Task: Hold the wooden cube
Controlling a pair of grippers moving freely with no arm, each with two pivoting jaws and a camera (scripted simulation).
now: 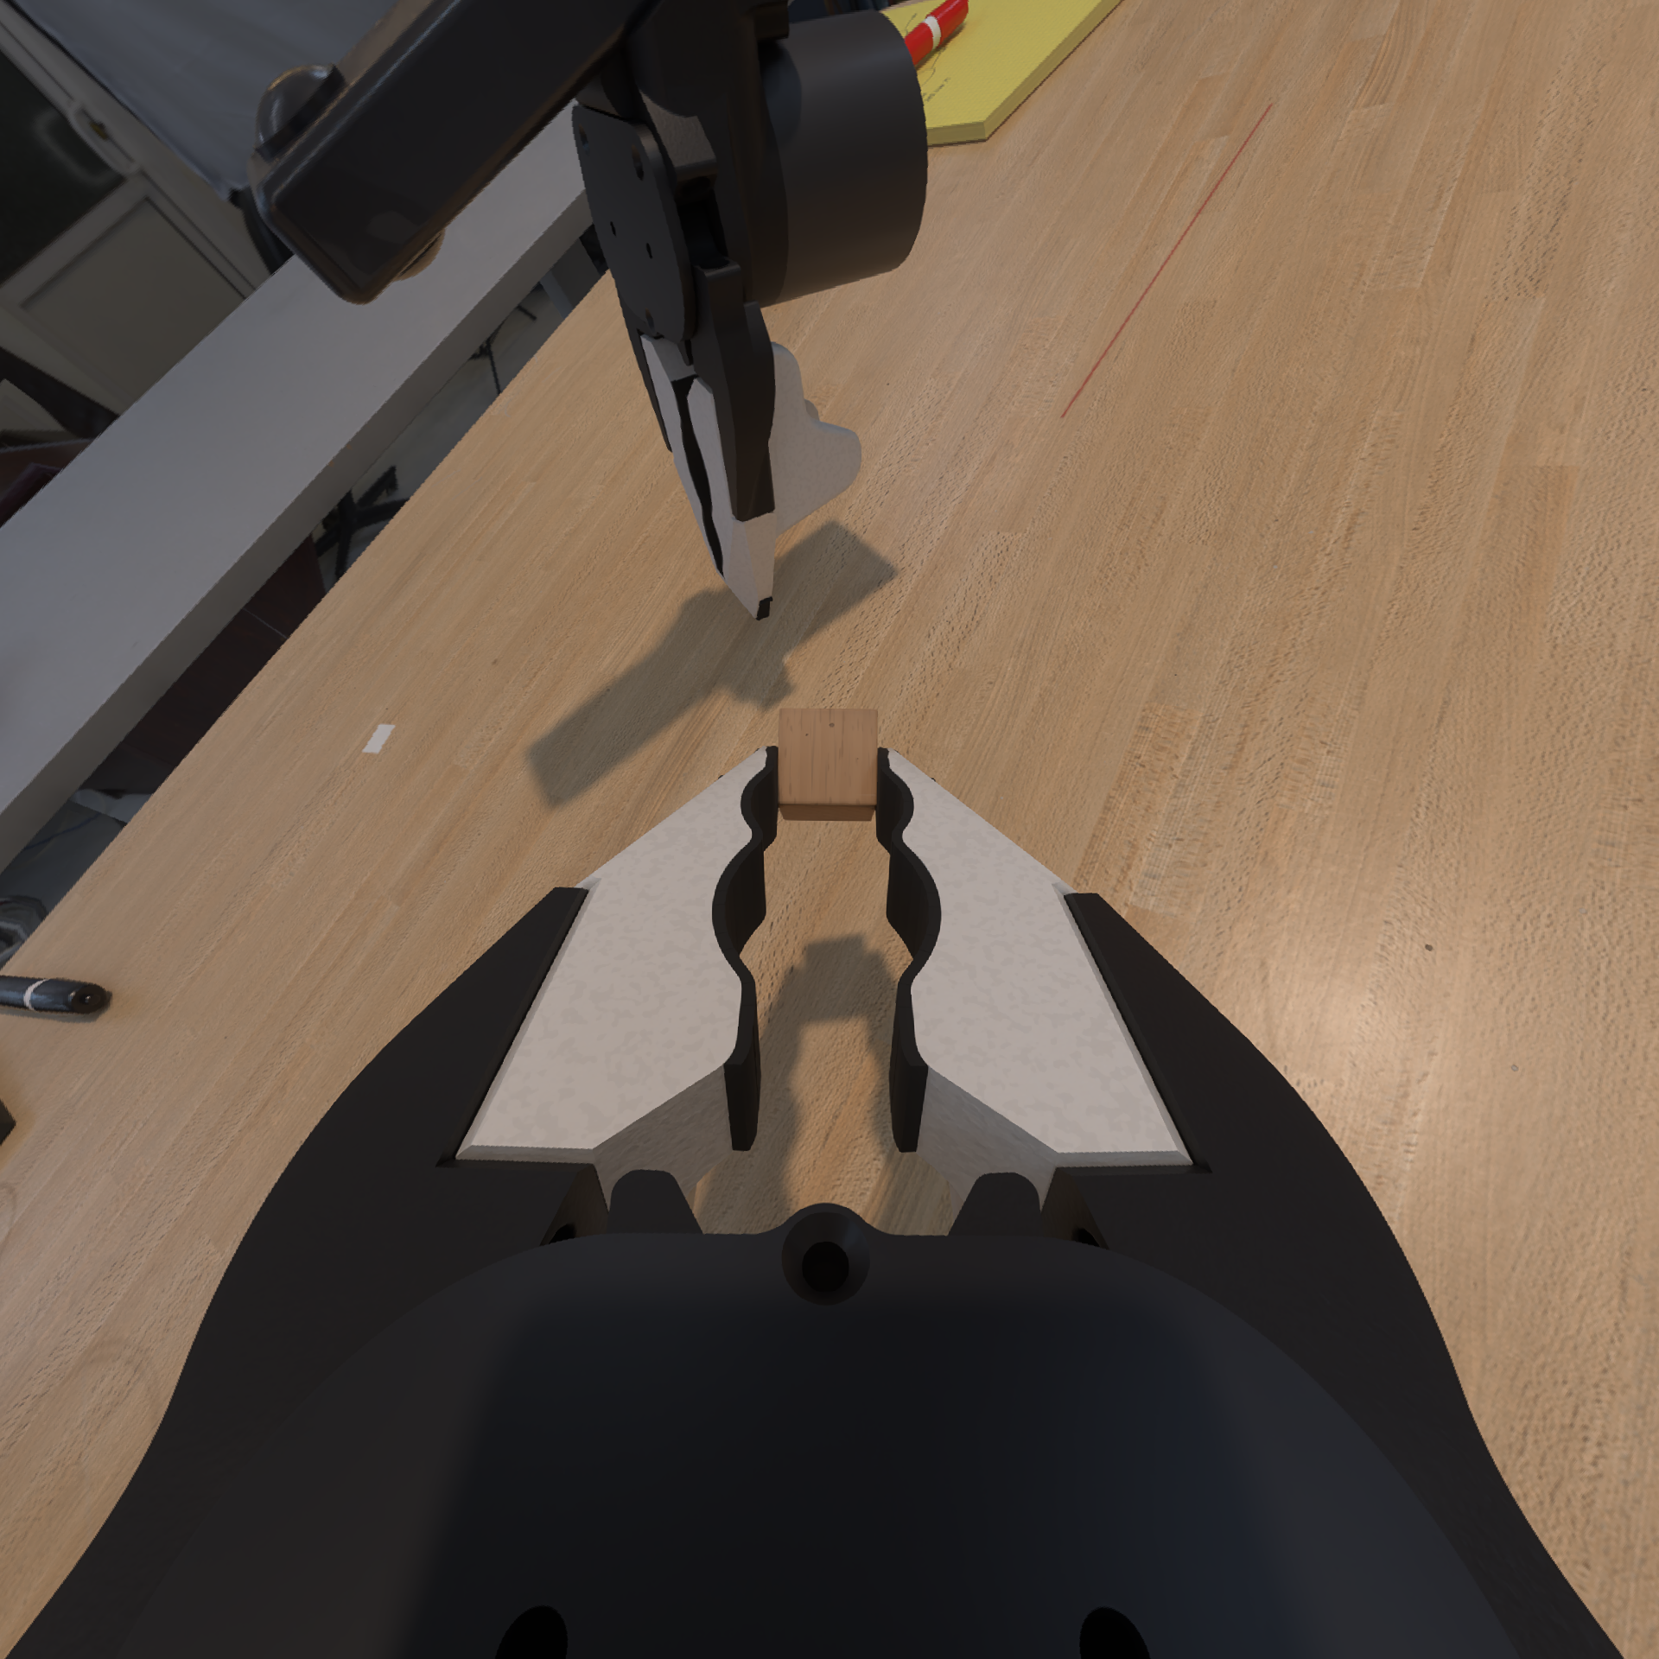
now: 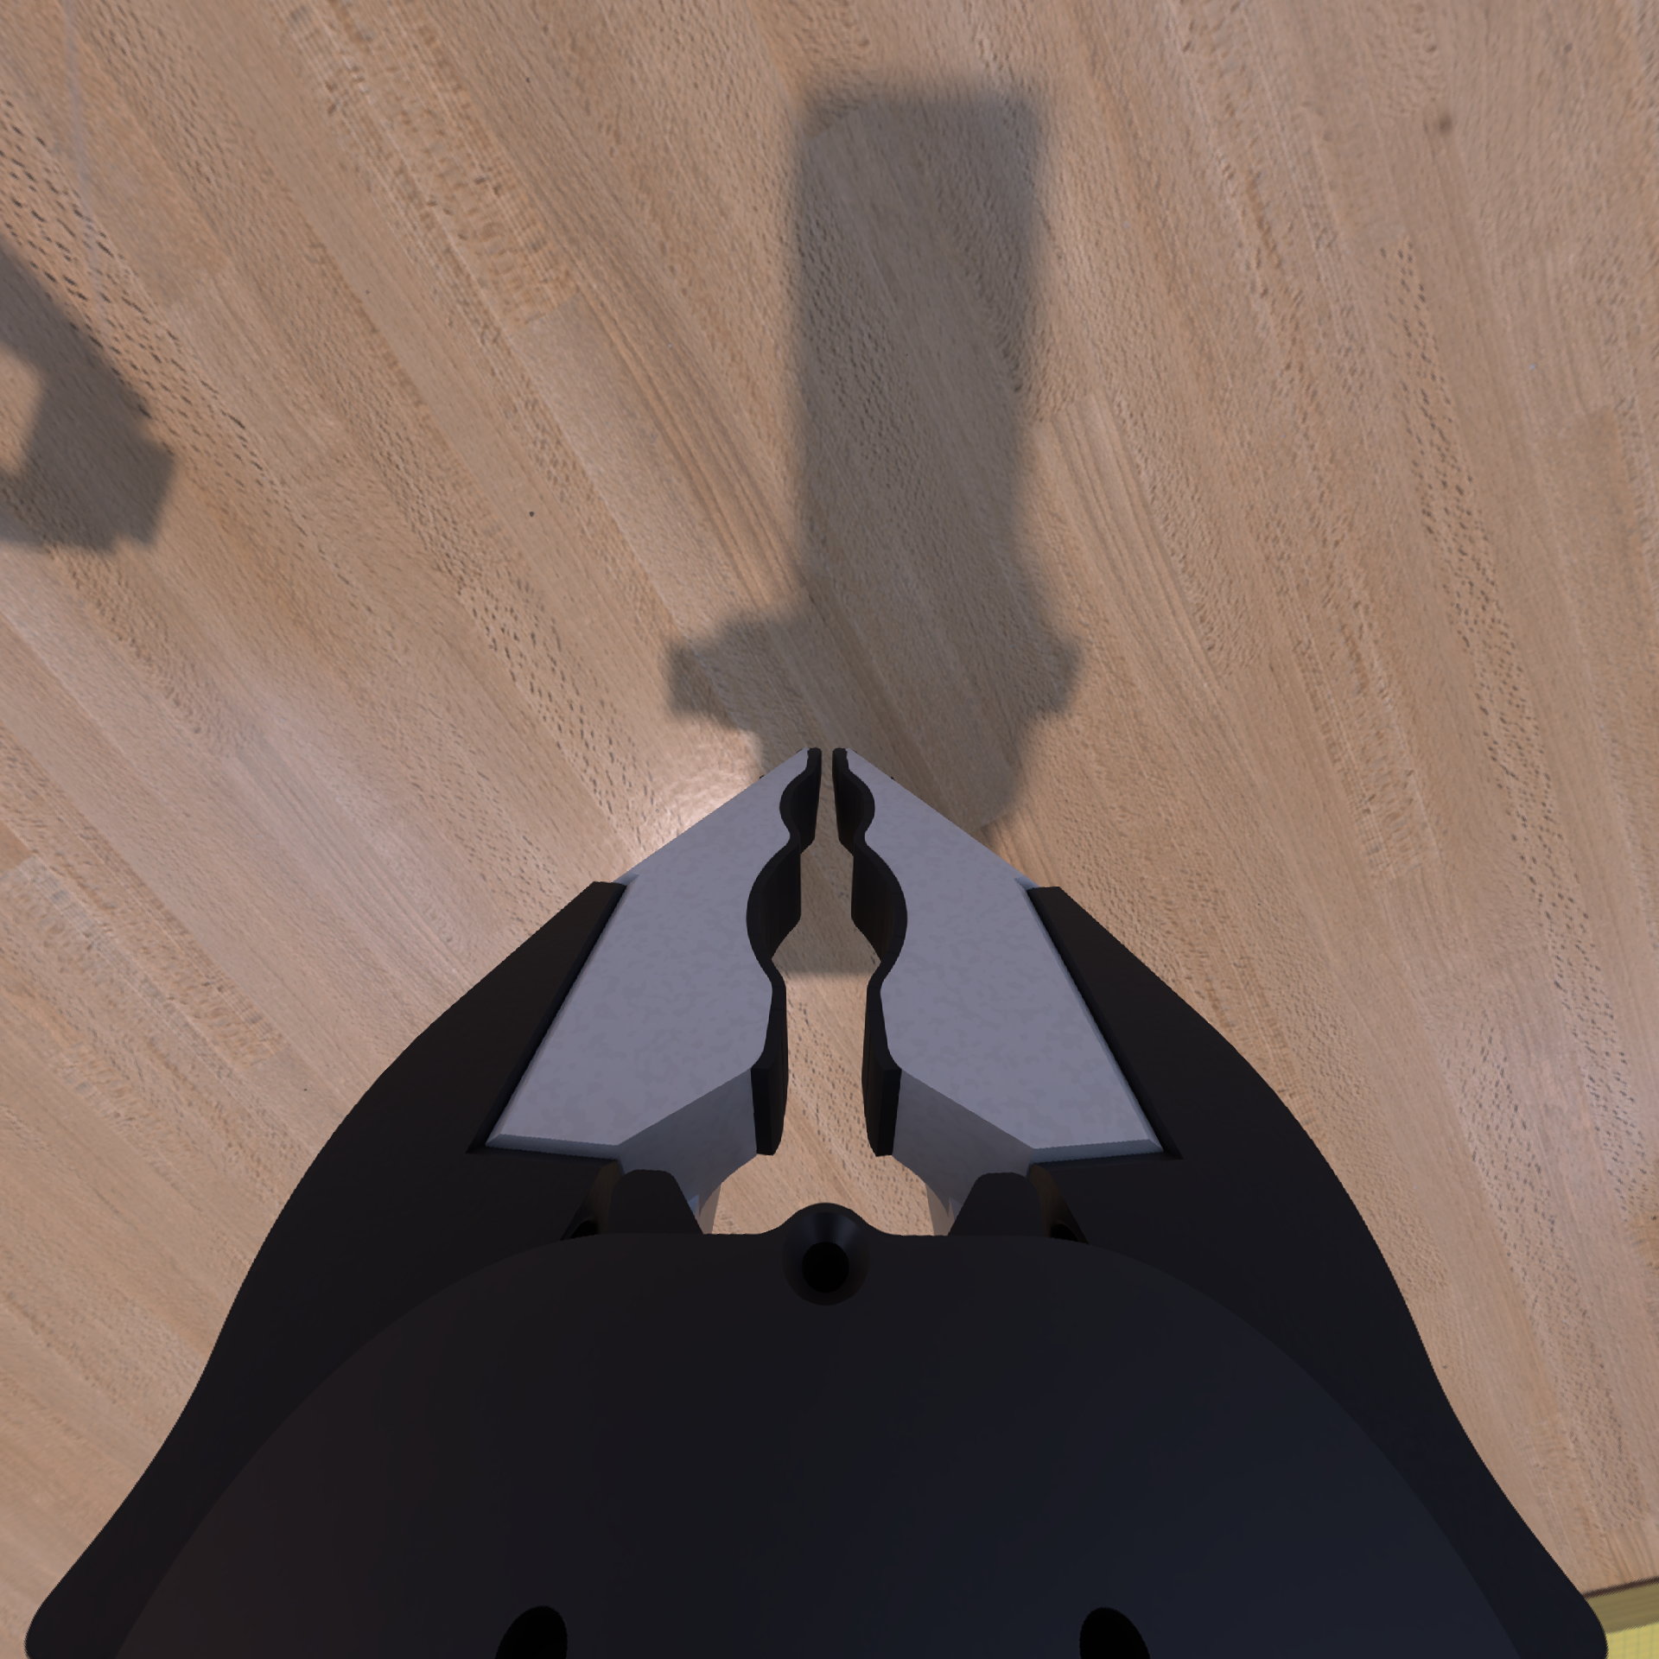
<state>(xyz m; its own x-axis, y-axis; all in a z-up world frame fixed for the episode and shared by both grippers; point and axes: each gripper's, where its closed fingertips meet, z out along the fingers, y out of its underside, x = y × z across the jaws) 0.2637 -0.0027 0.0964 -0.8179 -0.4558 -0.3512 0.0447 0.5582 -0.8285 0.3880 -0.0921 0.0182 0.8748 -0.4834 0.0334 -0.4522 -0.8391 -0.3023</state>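
The small wooden cube (image 1: pixel 827 761) sits between the fingertips of my left gripper (image 1: pixel 827 774), which is shut on it and holds it above the wooden table (image 1: pixel 1257 718); its shadow lies below on the table. My right gripper (image 1: pixel 750 574) shows in the left wrist view farther off, pointing down at the table beyond the cube, apart from it. In the right wrist view my right gripper (image 2: pixel 827 759) is shut and empty, its tips close over the bare table (image 2: pixel 359 449). The cube does not show in the right wrist view.
A yellow pad (image 1: pixel 1005 63) with a red marker (image 1: pixel 934 27) lies at the table's far end. A black pen (image 1: pixel 54 995) lies at the left edge. A thin red line (image 1: pixel 1167 260) marks the table. A grey bench (image 1: pixel 224 431) runs along the left.
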